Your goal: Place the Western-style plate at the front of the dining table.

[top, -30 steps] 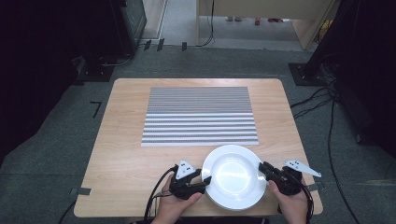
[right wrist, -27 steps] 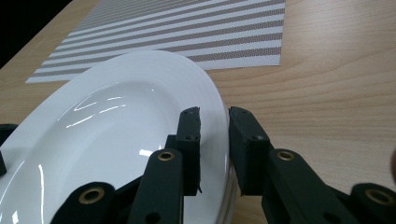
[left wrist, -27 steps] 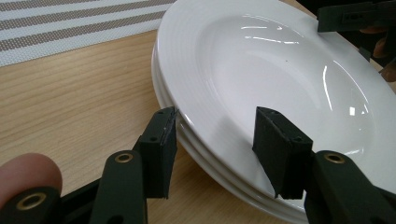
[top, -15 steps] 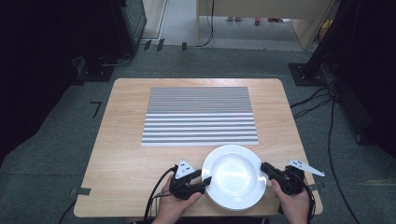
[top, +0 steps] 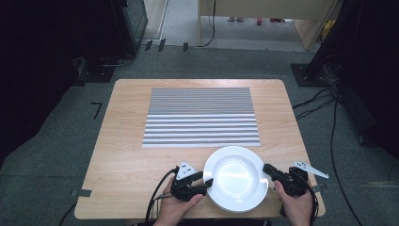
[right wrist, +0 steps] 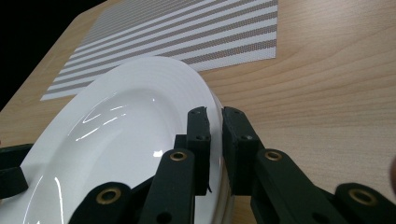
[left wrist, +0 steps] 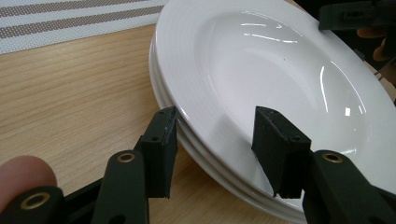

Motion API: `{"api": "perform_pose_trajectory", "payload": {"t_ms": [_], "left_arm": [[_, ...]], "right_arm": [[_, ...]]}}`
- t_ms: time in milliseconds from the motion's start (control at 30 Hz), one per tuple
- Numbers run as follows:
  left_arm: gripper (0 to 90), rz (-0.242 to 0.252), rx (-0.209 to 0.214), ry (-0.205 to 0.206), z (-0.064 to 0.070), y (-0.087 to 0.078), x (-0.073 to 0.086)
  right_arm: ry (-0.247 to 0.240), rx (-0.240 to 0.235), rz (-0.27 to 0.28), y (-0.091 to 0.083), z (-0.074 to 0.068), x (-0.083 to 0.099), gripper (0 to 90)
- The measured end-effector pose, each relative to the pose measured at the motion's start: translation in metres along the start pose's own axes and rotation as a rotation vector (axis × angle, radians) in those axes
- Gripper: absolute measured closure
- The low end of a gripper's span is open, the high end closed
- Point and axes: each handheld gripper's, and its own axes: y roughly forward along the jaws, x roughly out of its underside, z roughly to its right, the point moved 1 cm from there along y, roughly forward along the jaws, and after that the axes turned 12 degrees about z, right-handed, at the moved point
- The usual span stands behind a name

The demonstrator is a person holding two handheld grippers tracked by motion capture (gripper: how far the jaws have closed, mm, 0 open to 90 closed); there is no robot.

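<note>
High view: my two tools flank the stacked white plates [top: 236, 178]
Right tool [right wrist: 215, 120] pinches the top plate's rim; left tool [left wrist: 212, 140] gapes wide astride the opposite rim, on the wooden surface [top: 127, 155]

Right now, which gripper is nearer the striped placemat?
Left, marginally. The left gripper straddles the plate stack's left rim; the right gripper pinches its right rim; the placemat lies beyond both.
</note>
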Motion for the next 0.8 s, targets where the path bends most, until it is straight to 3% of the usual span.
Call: {"api": "perform_pose_trajectory", "payload": {"t_ms": [367,567,800], "left_arm": [[51.0,0.000,-0.002,0.000,0.0002,0.0002,0.0002],[51.0,-0.001,-0.006,-0.002,0.0002,0.0006,0.0006],[50.7,0.002,-0.011,0.002,0.0008,0.0010,0.0008]], "right_arm": [[0.011,-0.001,0.004,-0.0007,0.0003,-0.0005,83.2],[0.022,-0.021,0.044,-0.0029,-0.0013,-0.0016,83.6],[0.031,-0.026,0.054,-0.0023,-0.0006,-0.0012,83.7]]}}
